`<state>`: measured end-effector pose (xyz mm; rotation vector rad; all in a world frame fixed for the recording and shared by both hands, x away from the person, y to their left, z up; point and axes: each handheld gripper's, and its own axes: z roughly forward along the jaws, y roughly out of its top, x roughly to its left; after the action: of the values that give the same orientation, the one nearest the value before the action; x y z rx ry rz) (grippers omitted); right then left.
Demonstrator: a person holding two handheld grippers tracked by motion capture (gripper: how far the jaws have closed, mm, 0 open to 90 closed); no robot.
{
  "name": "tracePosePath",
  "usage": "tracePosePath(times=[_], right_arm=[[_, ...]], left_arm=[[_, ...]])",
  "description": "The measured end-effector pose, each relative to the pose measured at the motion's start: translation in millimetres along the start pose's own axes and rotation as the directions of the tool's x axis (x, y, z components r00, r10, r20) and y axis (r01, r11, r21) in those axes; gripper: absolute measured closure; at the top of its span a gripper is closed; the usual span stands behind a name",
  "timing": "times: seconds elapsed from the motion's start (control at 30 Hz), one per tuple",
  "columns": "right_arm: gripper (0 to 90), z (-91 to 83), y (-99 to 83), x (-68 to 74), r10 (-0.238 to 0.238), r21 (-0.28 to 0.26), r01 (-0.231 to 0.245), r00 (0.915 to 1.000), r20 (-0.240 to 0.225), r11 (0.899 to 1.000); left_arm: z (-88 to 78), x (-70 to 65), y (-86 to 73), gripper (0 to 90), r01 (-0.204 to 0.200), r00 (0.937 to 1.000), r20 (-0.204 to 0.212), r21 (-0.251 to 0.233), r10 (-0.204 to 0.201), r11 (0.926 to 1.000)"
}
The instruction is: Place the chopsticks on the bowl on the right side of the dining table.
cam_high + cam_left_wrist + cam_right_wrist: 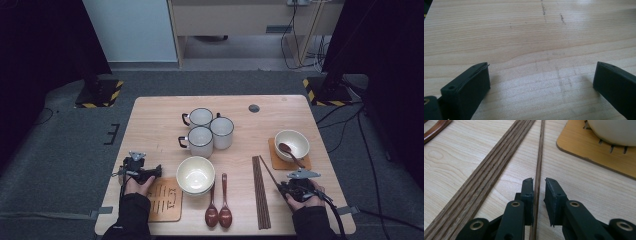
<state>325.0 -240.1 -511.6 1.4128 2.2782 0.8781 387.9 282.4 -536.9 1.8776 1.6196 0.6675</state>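
Right gripper (539,182): jaws nearly together with a narrow gap; a single chopstick (539,160) runs between them, close against one pad, a sliver of space at the other. Whether the pads press on it I cannot tell.
Single chopstick: lies on the worktop (584,195), running straight ahead of the right gripper and apart from the rest of the set.
Chopstick bundle (486,175): just beside the right gripper on one side, laid tight together and angling away from the single stick.
Coaster (584,150): ahead of the right gripper on the other side, carrying a white bowl (614,132).
White bowl contents: in the high view a brown spoon (291,153) rests in it, handle over the rim toward the right gripper (286,189).
Left gripper (541,77): jaws wide apart over bare worktop, nothing between them.
Stacked bowls (195,175): near the left gripper (159,171), toward the right gripper; the top one holds nothing.
Slotted mat (165,200): just beside the left hand (136,185).
Two spoons (218,212): between the grippers, beside the stacked bowls.
Three mugs (206,131): well beyond both grippers, clustered; their insides look white.
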Motion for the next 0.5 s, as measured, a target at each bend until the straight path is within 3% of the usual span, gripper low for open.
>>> tracePosePath(times=[0.5], right_arm=[[81.1,5.1,-2.3,2.1,-0.009,0.04,0.008,0.9999,0.012,0.999]], left_arm=[[0.1,-0.1,0.0,0.0,0.002,1.0,0.0,-0.002,-0.002,1.0]])
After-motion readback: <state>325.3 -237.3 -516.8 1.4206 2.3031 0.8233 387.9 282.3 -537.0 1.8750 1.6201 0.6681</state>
